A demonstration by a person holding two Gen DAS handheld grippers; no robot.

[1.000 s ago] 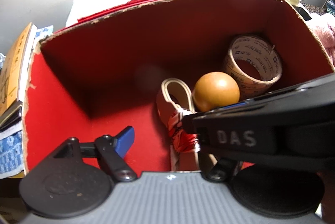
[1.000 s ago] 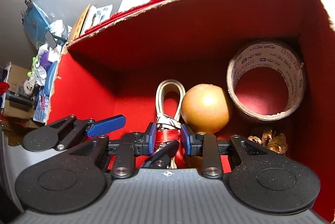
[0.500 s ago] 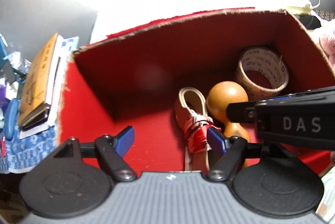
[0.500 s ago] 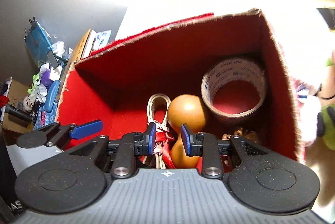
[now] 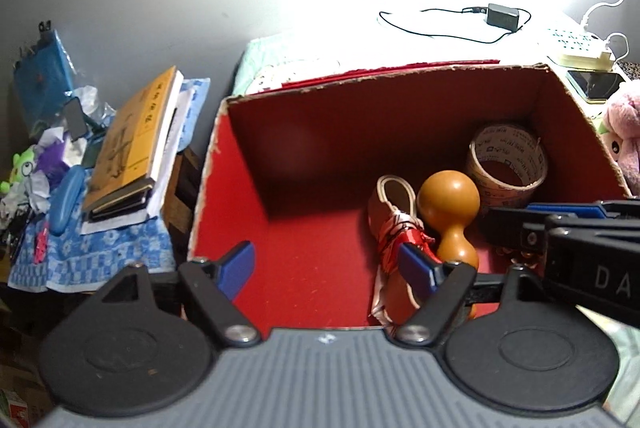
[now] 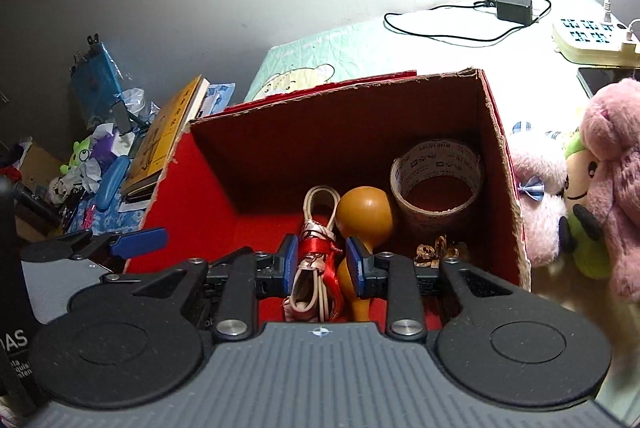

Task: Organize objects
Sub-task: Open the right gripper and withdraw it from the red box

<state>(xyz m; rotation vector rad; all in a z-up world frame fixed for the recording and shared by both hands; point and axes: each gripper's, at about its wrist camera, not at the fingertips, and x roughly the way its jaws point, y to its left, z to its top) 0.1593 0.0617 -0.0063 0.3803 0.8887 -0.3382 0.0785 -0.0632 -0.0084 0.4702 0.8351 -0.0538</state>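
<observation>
red box (image 6: pixel 208 188): open cardboard carton with a red lining, standing on the pale bed surface (image 6: pixel 460 52); it is the collecting place for the loose things, and its left half is bare floor.
gourd (image 6: pixel 364 214): orange double-bulbed wooden piece lying on the box floor right of centre, large bulb toward the far wall; it looks set down, not held.
cord bundle (image 6: pixel 316 260): white looped cord tied with red ribbon, lying just beside the gourd on its left.
tape roll (image 6: pixel 436 176): printed roll tipped on its edge in the far right corner, behind the gourd.
gold trinket (image 6: pixel 438 252): small crinkled thing on the floor in front of the tape roll; too small to name.
right gripper (image 6: pixel 320 264): fingers narrowly apart and empty; in its own view they frame the cord bundle, but the bundle lies lower on the box floor, apart from the pads.
left gripper (image 5: pixel 328 266): fingers wide, having just been opening, nothing between them; only bare red floor shows in the gap, the bundle and gourd beyond its right finger.
judgement: both grippers look clear of the box, this deposit done.
plush toys (image 6: pixel 592 180): pink and green, outside the right wall, likely next to sort.
books (image 5: pixel 128 148): stack on a cluttered blue cloth left of the box.
charger (image 6: pixel 514 8): black adapter and cable on the bed beyond.
</observation>
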